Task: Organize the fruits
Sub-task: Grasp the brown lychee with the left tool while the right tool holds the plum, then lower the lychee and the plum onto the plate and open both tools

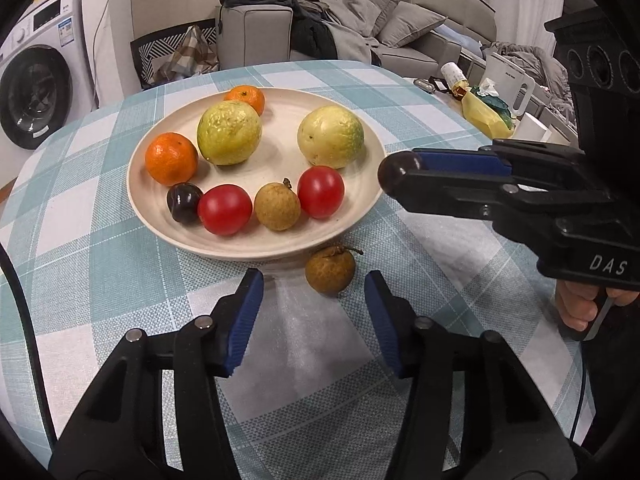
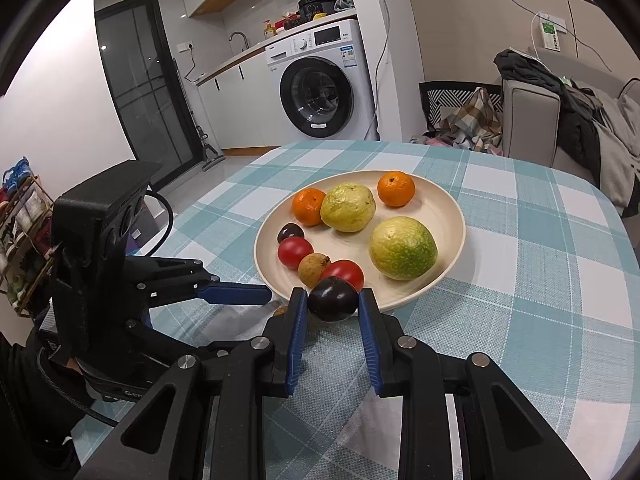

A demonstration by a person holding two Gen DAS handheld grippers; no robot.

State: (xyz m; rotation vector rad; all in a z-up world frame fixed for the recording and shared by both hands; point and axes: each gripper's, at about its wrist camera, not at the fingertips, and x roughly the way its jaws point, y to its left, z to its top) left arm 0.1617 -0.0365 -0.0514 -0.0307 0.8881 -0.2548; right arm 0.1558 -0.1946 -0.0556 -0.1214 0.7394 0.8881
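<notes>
A cream plate (image 1: 360,216) (image 2: 448,208) on the checked table holds two green-yellow guavas (image 1: 229,133) (image 1: 330,136), two oranges (image 1: 171,158) (image 1: 246,98), two red tomatoes (image 1: 225,209) (image 1: 321,192), a dark plum (image 1: 184,202) and a brown longan (image 1: 277,206). Another brown longan (image 1: 330,269) lies on the cloth just in front of the plate, between and just beyond my open left gripper (image 1: 314,294). My right gripper (image 2: 333,300) is shut on a dark plum (image 2: 333,298) held over the plate's near rim; it also shows in the left wrist view (image 1: 394,174).
The table (image 2: 560,280) has a blue-white checked cloth. Beyond its right side stand a white kettle (image 1: 516,84) and yellow bag (image 1: 484,114). A washing machine (image 2: 320,80), chair (image 2: 460,106) and sofa with clothes (image 1: 340,24) surround the table.
</notes>
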